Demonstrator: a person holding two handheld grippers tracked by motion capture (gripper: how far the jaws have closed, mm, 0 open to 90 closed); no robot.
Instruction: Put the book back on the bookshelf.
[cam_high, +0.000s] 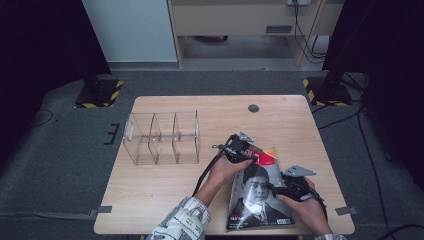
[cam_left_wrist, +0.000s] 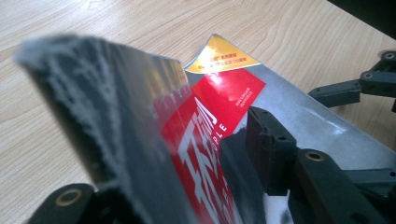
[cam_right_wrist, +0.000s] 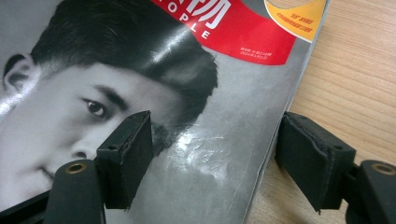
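The left tongs (cam_high: 248, 154) have the top edge of the magazine (cam_high: 257, 197) between their 2 jaws, 1 above the cover and 1 beneath; whether they pinch it I cannot tell. The right tongs (cam_high: 280, 189) stand apart, straddling the magazine's right edge. The magazine lies at the tabletop's (cam_high: 165, 185) near right corner, with a clear 3-slot organizer (cam_high: 162, 137) well apart to the left.

Grey carpet (cam_high: 60, 165) surrounds the wooden worktop (cam_high: 165, 185); a pale cabinet (cam_high: 240, 20) at upper centre, black curtains (cam_high: 35, 45) at both sides, striped stand bases (cam_high: 100, 94) upper left and right
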